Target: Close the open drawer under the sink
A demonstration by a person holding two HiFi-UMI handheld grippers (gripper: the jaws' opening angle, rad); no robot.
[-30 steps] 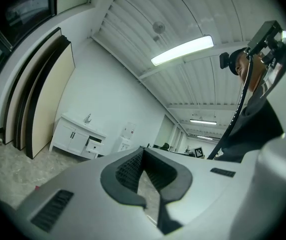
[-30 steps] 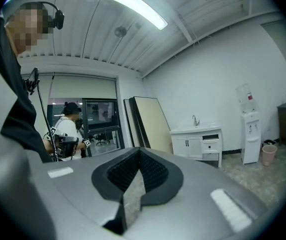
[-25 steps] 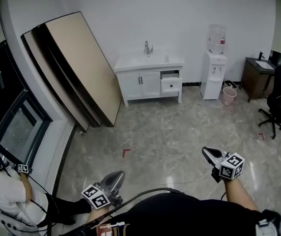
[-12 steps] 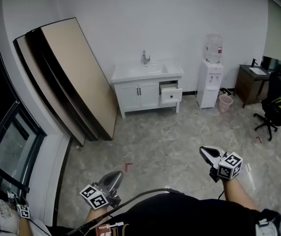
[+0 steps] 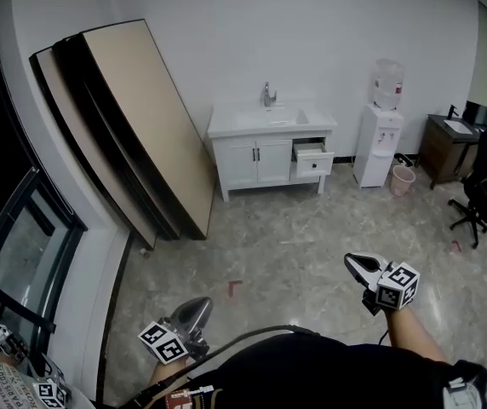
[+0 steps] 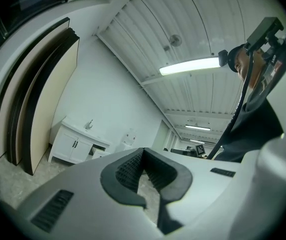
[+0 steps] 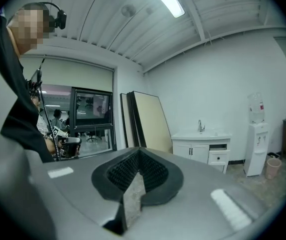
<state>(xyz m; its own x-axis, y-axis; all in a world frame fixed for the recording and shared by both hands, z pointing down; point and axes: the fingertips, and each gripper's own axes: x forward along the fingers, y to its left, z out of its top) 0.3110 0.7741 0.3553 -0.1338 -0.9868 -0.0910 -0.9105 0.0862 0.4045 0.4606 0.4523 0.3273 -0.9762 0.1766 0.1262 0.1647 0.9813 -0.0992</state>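
- Where the sink cabinet point(image 5: 252, 156) stands against the far wall, its right-side drawer point(image 5: 313, 158) sits pulled out.
- Left tool point(image 5: 197, 307): jaws together, nothing held.
- Right tool point(image 5: 356, 262): jaws together, nothing held.

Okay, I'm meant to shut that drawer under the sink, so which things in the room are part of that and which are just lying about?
For the job: open drawer; sink cabinet; left hand-held gripper; right hand-held gripper.

Just lying about: leaning boards; water dispenser; pink bin; office chair; dark desk.
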